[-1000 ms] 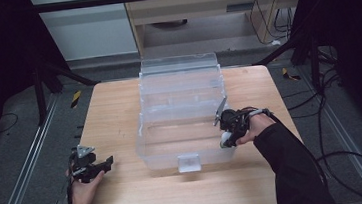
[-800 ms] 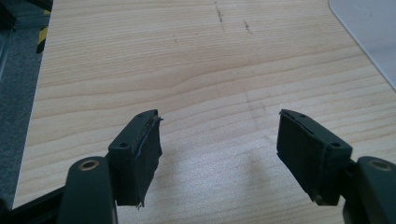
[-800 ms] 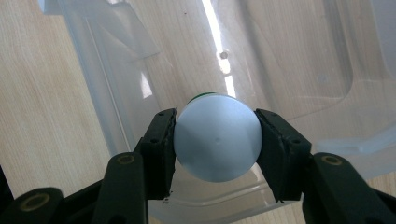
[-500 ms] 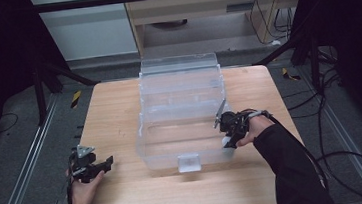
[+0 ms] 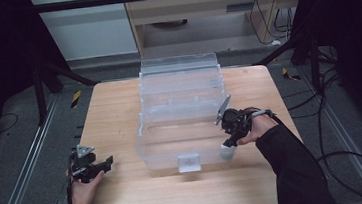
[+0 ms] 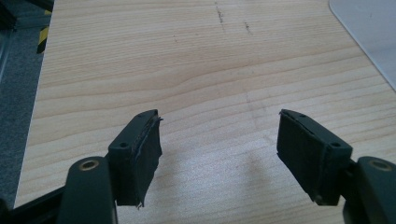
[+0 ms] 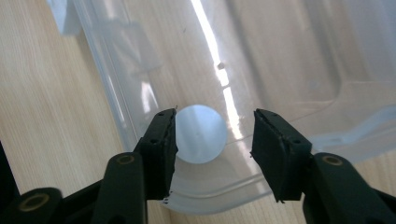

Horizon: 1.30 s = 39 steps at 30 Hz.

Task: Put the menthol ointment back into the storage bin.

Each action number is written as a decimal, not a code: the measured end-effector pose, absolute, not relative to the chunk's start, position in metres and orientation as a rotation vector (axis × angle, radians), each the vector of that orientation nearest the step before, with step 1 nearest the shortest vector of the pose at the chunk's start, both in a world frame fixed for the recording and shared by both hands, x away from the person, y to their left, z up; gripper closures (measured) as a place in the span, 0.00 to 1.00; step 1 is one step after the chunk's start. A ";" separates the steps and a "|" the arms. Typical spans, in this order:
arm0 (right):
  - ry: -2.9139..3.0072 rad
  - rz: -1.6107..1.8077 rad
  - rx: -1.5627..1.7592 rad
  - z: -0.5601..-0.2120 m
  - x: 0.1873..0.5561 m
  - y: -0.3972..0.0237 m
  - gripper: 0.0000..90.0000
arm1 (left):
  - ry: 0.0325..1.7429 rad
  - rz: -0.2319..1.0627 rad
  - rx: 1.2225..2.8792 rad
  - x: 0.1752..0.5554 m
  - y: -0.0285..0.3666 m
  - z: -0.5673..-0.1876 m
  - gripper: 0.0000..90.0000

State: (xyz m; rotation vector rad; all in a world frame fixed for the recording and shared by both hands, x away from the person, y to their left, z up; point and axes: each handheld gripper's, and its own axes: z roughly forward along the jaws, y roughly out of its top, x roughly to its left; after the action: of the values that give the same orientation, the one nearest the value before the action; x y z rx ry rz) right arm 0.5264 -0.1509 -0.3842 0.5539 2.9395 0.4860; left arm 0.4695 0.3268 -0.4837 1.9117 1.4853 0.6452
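Clear plastic box (image 5: 142, 136): stands in the middle of the wooden table (image 5: 115, 113), lid (image 5: 177, 62) tipped up behind its far wall, latch tab (image 5: 189, 161) at the middle of its near wall.

Right gripper (image 5: 229, 142): hangs at the box's near right corner, pointing down at it, carried by the right hand (image 5: 257, 127) just off the box's right wall. Jaws released and just now opening.

White round piece (image 5: 228, 152): sits at that same near right corner of the box, directly under the right gripper. In the right gripper view, shows as a pale disc (image 7: 201, 133) between the two pads, touching one pad and standing clear of the other by a narrow gap. Not clamped. Lies within the curve of the box's corner rim (image 7: 107, 93) as seen from above; through the clear plastic, cannot tell for certain whether inside the wall or tight against its outside.

Left gripper (image 5: 108, 161): rests low over the table off the box's near left corner, well apart from the box, jaws pointing toward it, carried by the left hand (image 5: 84, 189). In the left gripper view (image 6: 217, 140), jaws spread wide, bare wood (image 6: 187, 70) between the pads. Released, grasping nothing.
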 end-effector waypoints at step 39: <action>2.105 1.188 1.176 -0.406 0.474 -0.272 0.20 | 1.476 0.638 1.878 0.464 0.328 -0.477 0.45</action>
State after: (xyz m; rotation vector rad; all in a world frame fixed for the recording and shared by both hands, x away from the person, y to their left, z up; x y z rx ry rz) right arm 0.4744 -0.2725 -0.4059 1.1757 2.1045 1.1877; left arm 0.4644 0.3281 -0.4768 1.8779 1.4765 0.6382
